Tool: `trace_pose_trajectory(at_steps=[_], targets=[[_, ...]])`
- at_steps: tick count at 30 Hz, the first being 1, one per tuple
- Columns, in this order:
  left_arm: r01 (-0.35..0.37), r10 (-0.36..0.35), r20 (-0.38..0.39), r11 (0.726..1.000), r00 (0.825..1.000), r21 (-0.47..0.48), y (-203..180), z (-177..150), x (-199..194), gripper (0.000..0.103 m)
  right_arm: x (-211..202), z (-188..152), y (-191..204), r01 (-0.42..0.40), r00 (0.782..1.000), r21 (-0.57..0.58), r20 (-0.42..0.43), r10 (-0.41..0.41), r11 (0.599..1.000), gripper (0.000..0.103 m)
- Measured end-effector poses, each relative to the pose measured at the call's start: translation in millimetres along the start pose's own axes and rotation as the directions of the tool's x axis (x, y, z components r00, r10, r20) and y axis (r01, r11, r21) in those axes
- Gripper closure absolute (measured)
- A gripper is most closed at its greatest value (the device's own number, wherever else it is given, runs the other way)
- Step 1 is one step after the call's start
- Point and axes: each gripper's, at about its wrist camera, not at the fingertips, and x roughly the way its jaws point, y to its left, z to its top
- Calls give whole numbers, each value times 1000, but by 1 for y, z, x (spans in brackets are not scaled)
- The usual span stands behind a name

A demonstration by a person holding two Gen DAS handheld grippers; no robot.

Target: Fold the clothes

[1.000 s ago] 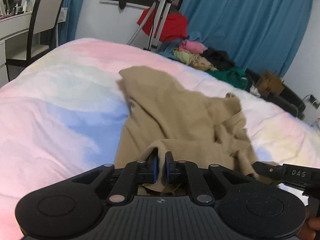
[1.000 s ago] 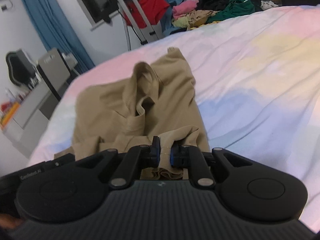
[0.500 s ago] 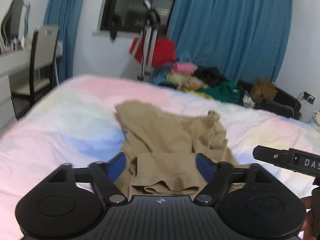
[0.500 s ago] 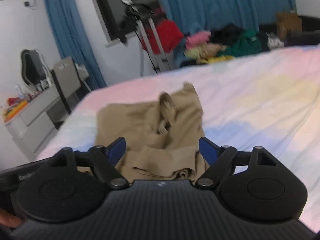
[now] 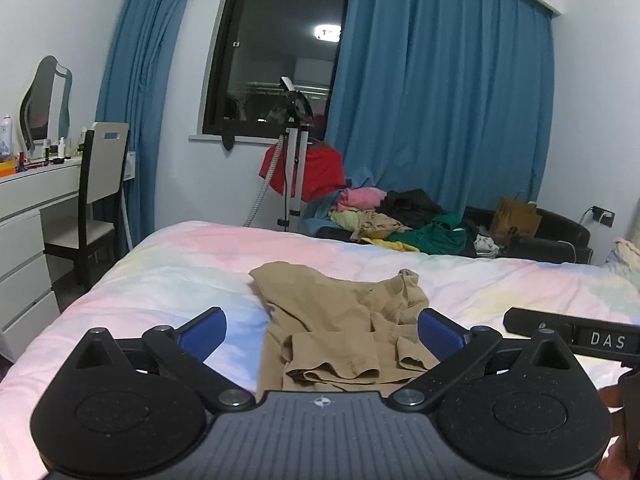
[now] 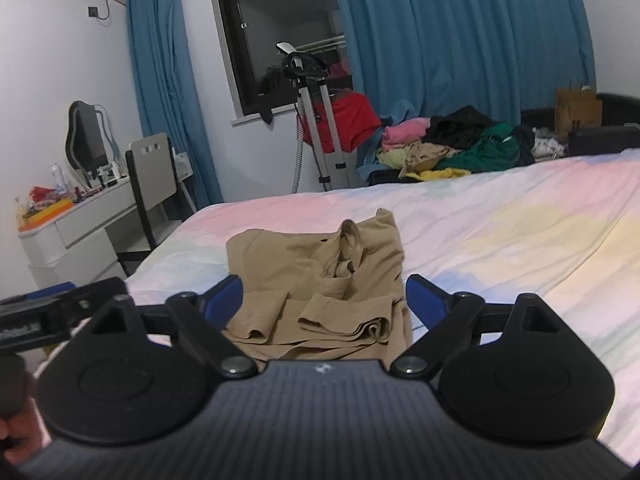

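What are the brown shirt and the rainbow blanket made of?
Tan shirt: looks like soft, matte knit cloth, since it slumps into limp folds. Pastel bed cover: seems a smooth, matte woven fabric with fine wrinkles; the fibre can't be told.

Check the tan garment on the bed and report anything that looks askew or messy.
The tan garment is only roughly folded: its collar area stands bunched up in the middle, and the near hem lies in uneven, rippled layers. Both tongs, left and right, are opening, with nothing gripped.

White walls, blue curtains (image 5: pixel 440 100), dark window (image 5: pixel 276 52), white dresser (image 5: pixel 24 216), chair (image 5: pixel 100 184), pastel bed (image 5: pixel 168 264).
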Motion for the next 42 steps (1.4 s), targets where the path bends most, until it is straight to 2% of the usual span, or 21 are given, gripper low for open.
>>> trace_pose_trajectory(at_steps=[7, 10, 13, 17, 19, 25, 28, 30, 34, 37, 40, 42], targets=[[-34, 34, -21, 999, 999, -5, 6, -5, 9, 0, 7, -4, -3, 35, 999, 4, -9, -35, 999, 13], [-30, 28, -52, 999, 998, -43, 13, -5, 14, 0, 8, -4, -6, 39, 999, 27, -12, -39, 999, 13], [-18, 7, -125, 996, 992, -89, 19, -10, 24, 0, 11, -5, -9, 40, 999, 57, -24, -39, 998, 13], [-25, -3, -239, 993, 971, -118, 22, -24, 40, 0, 19, -8, -16, 42, 997, 108, -69, -35, 993, 13], [-35, 2, -273, 992, 962, -118, 23, -30, 48, 0, 22, -9, -19, 41, 995, 130, -90, -29, 991, 13], [-118, 83, -337, 989, 938, -85, 27, -48, 73, 1, 27, -13, -21, 55, 991, 143, -127, -37, 988, 13], [-116, 74, -348, 988, 934, -102, 29, -53, 84, 1, 29, -14, -21, 59, 989, 143, -140, -39, 988, 13], [-138, 97, -361, 986, 928, -90, 29, -57, 92, 1, 30, -16, -23, 66, 988, 146, -146, -45, 987, 13], [-194, 164, -404, 980, 900, -34, 32, -67, 107, 0, 33, -17, -29, 78, 985, 171, -165, -49, 982, 13], [-218, 187, -402, 975, 896, -31, 37, -68, 106, 0, 35, -18, -33, 101, 981, 184, -179, -68, 978, 13], [-308, 286, -363, 951, 887, -3, 42, -63, 98, 1, 34, -18, -37, 119, 981, 190, -176, -85, 974, 13], [-340, 306, -358, 940, 882, -34, 51, -60, 92, 1, 34, -18, -42, 124, 980, 212, -177, -87, 969, 13]])
